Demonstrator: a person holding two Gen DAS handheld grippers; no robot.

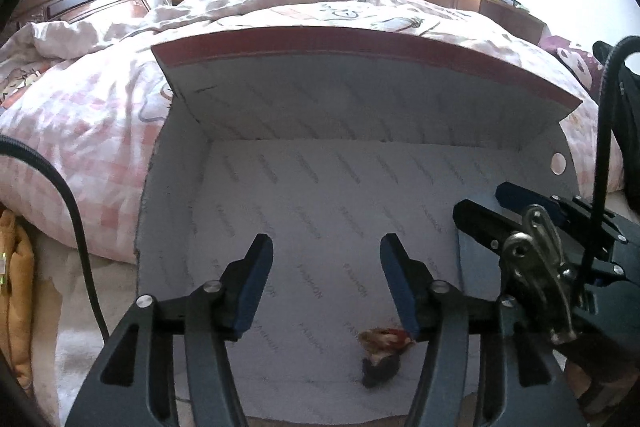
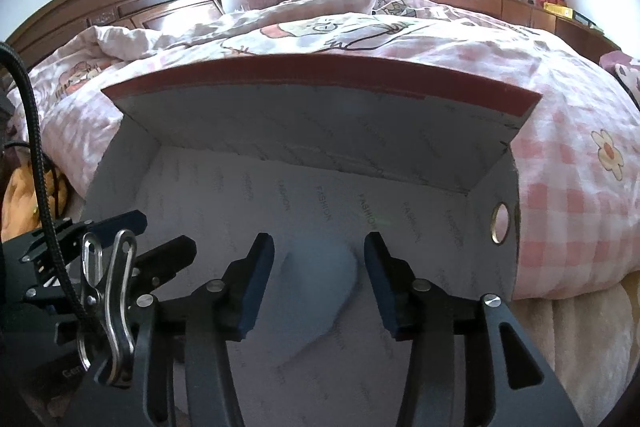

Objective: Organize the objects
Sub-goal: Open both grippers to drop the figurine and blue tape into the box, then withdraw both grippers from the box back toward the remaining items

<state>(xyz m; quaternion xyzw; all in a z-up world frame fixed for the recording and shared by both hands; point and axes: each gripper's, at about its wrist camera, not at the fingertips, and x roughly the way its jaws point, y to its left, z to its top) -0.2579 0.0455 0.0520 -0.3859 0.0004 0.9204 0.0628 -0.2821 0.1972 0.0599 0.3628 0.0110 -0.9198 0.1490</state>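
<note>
Jaws of the left gripper (image 1: pixel 326 283) stand apart with nothing clamped between them, and they point down and forward into an open shoe box (image 1: pixel 424 95) that rests against the near edge of a bed (image 1: pixel 80 115). On the box floor, which is lined with white paper printed FASHION, lies a small figurine (image 1: pixel 382 353), brown, red and dark. It sits below and a little right of the gap, close under the right finger's tip, nearer than the fingertips rather than beyond them. Its long axis seems to run near to far with a slight lean to the right, though it is blurred.

Over the right half of the box, the right gripper (image 2: pixel 320 283) has its jaws apart too, with a pale blue soft object (image 2: pixel 320 291) lying on the paper in the gap. The pads do not appear to press it. From there the figurine cannot be seen.

So the left hand is the nearer one to the figurine, and I judge that a grasp there would need the gripper drawn back and shifted slightly right. Both grippers tilt steeply downward, side by side, close together over the box.
</note>
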